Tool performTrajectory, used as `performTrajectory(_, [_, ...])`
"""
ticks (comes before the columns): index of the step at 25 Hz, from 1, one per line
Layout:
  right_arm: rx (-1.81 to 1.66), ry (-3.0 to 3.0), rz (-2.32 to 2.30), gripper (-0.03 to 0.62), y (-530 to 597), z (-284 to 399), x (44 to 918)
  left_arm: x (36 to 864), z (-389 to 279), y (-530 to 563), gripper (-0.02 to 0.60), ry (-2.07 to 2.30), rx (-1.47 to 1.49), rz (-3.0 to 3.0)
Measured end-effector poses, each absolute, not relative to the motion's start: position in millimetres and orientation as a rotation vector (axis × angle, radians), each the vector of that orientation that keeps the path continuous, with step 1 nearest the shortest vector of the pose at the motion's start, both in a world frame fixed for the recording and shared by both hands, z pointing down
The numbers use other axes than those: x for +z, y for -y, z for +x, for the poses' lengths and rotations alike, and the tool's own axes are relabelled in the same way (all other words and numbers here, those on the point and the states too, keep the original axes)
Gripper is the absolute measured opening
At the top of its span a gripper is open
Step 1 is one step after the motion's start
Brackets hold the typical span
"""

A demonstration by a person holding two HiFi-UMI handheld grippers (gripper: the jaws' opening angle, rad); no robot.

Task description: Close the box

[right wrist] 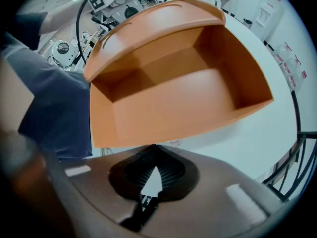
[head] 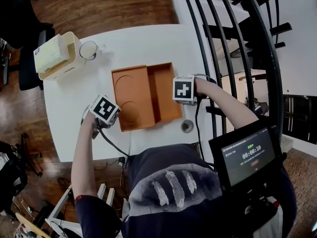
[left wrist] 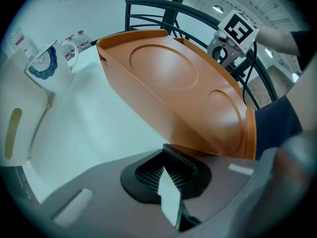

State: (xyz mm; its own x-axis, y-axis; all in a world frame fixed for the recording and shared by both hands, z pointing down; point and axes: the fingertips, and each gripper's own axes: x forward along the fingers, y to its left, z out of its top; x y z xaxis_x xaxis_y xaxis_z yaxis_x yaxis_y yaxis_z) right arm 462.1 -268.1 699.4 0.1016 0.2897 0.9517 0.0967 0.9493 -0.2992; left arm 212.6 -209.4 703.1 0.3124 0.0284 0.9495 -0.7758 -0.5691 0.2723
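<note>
In the head view the jaws of both grippers are hiding under the grippers' own bodies, so only the gripper views are showing them. The left gripper [left wrist: 169, 168] is keeping its jaws pressed together with nothing between them. Its tip is sitting right at the lower edge of the lid [head: 131, 95], though whether it is actually touching is hard to make out. The right gripper [right wrist: 151, 170] is likewise pinched shut and empty, its tip sitting just under the near wall of the tray [head: 166, 95].

The orange box [right wrist: 188, 83] is lying open in the middle of the white table [head: 143, 38], its tray facing up and showing bare floor and walls. The lid is hanging off the tray's left side and tilting up. The box's long axis is running away from the person, angled slightly.

A mug [head: 89, 49] is standing near the far left corner, its inside not visible. A cream container [head: 55, 56] just beside it is getting cut off in the left gripper view.
</note>
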Motion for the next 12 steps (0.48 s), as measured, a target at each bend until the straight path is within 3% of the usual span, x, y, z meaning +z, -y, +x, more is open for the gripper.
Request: performTrajectory(12, [0.133, 1.503, -0.336, 0.005, 264, 449, 690, 701, 213, 209, 0.015, 0.668, 1.339, 1.813])
